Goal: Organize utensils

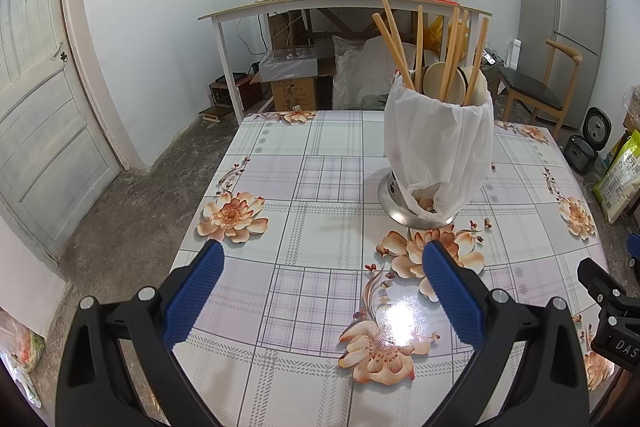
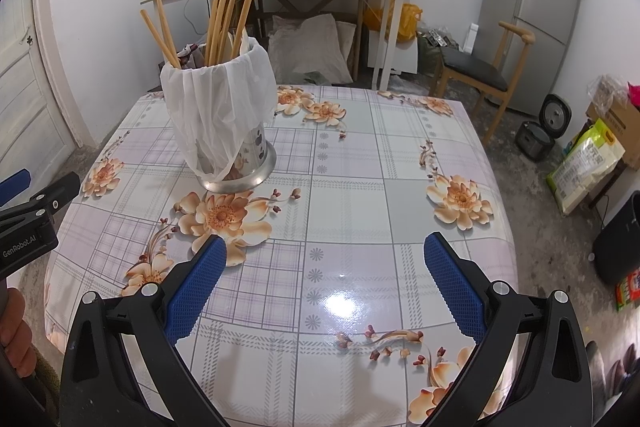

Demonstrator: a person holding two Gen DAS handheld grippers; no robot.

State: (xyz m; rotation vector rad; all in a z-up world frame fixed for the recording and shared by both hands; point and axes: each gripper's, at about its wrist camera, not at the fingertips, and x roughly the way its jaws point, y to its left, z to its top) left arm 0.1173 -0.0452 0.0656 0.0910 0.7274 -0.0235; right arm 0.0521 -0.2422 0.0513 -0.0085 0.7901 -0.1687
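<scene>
Wooden chopsticks (image 1: pixel 390 35) are standing light, stiff and slippery in the holder (image 1: pixel 436 143); both released tools, left tool (image 1: pixel 322 267) and right tool (image 2: pixel 326 259), are best pinching mid-shaft.

Glossy tablecloth (image 1: pixel 320 187), shiny metal holder (image 1: pixel 394 195), wooden utensils (image 1: pixel 416 43).

White walls, concrete floor (image 1: pixel 132 195), grey fridge (image 2: pixel 532 11), wooden chair (image 2: pixel 480 71).

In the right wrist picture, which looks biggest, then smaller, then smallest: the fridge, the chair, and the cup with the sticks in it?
As they look in that view:
1. utensil holder, though it is nearest the camera, which inflates it
2. fridge
3. chair
</scene>
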